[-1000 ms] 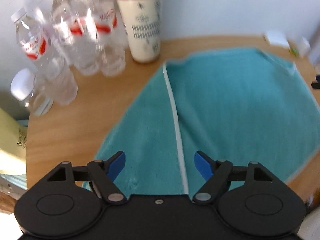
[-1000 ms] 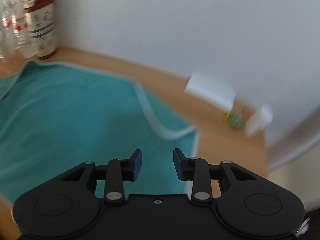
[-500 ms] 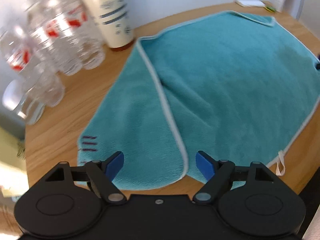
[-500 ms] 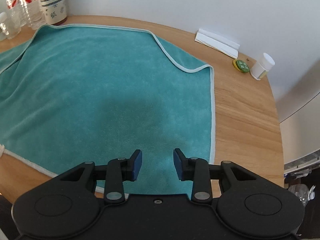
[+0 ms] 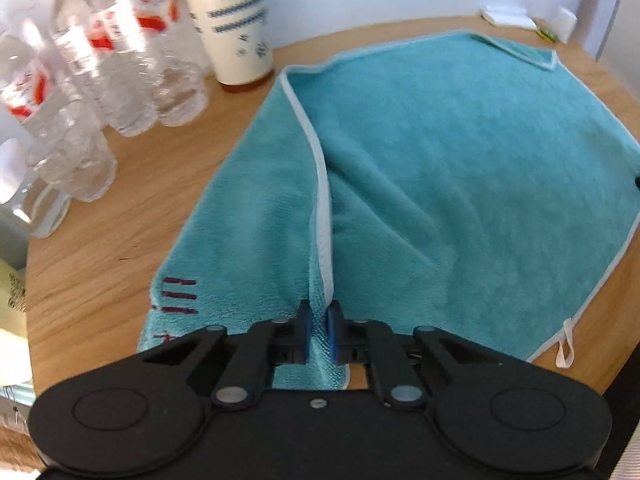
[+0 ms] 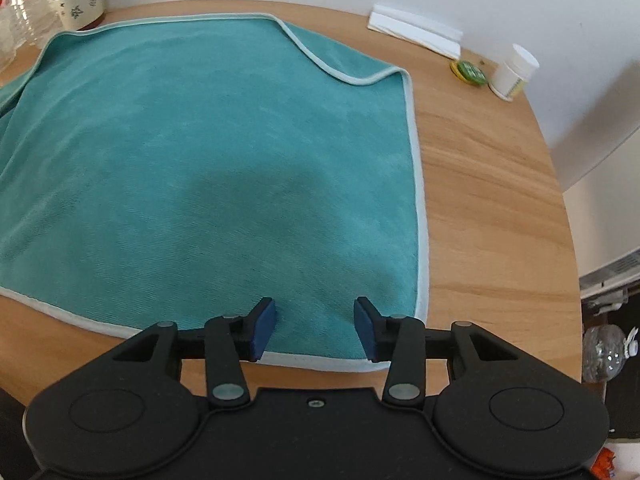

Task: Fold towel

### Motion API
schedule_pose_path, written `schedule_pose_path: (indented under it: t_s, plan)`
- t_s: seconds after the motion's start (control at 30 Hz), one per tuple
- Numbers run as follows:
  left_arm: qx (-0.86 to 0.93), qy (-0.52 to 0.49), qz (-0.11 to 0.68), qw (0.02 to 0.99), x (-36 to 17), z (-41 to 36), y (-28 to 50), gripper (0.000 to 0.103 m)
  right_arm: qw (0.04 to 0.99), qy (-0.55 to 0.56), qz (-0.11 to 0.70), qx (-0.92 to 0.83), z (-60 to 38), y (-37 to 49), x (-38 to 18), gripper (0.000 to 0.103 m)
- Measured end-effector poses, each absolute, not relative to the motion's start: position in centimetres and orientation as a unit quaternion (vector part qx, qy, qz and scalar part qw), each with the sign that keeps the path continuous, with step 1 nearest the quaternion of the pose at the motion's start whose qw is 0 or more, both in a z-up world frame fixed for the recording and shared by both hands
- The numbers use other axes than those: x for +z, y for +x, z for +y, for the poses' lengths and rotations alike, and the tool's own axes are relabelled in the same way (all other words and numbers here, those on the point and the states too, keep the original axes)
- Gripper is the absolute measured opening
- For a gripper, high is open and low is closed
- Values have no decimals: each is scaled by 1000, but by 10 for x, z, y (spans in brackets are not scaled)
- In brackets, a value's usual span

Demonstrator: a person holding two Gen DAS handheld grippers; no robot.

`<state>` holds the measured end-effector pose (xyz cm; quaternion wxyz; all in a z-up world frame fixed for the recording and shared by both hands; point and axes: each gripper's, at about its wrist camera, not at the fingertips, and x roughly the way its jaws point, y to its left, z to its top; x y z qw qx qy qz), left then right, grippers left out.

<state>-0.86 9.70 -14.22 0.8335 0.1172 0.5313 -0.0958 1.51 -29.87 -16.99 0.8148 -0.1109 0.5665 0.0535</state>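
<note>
Towel [image 5: 460,168] lies on the desk [image 5: 120,208]; your left gripper [image 5: 318,332] pinches its flap, apparently to lift, while your right gripper [image 6: 316,326] gapes over the hem.

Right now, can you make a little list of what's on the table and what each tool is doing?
towel: teal, white edging, spread on the table, left side folded over
left tool: shut on the towel at the folded flap's white edge
right tool: open, above the towel's near right corner
table: round, wooden
far left: clear bottles, tall cup
far right: white jar, green lid
</note>
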Motion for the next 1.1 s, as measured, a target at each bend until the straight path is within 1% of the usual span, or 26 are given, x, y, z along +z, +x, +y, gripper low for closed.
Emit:
schedule_pose_path:
  t_s: [0.07, 0.2, 0.27, 0.37, 0.53, 0.63, 0.7, 0.8, 0.9, 0.97, 1.0, 1.03, 1.1]
  plan:
    - [-86, 117, 530, 835, -132, 101, -9, 7, 810, -132, 568, 55, -305, 13, -170, 48]
    - [-57, 111, 521, 845, -103, 113, -6, 7, 804, -118, 581, 47, -328, 14, -169, 48]
    - [-44, 94, 515, 851, -88, 121, -3, 7, 802, -123, 583, 37, -336, 14, -168, 48]
    - [-26, 98, 499, 861, -67, 128, 4, 7, 799, -136, 586, 25, -346, 15, -167, 48]
    - [1, 107, 476, 873, -50, 139, 24, 7, 795, -157, 586, 6, -356, 18, -166, 48]
    - [20, 116, 465, 877, -54, 146, 45, 7, 793, -152, 590, -3, -359, 19, -165, 48]
    - [32, 124, 462, 877, -63, 150, 64, 7, 792, -141, 594, -3, -365, 22, -162, 51]
    - [55, 128, 474, 870, -91, 157, 95, 8, 790, -149, 595, -8, -363, 25, -161, 52]
    - [64, 126, 483, 864, -121, 161, 120, 11, 786, -156, 598, -14, -358, 27, -159, 52]
    - [69, 121, 489, 861, -136, 162, 131, 15, 782, -162, 601, -18, -353, 29, -157, 52]
    - [68, 108, 494, 860, -140, 164, 136, 25, 780, -166, 603, -18, -351, 29, -156, 52]
    - [68, 93, 499, 859, -143, 166, 139, 40, 779, -171, 603, -15, -355, 31, -159, 53]
    - [66, 79, 498, 861, -142, 168, 138, 53, 773, -191, 605, -7, -355, 34, -161, 52]
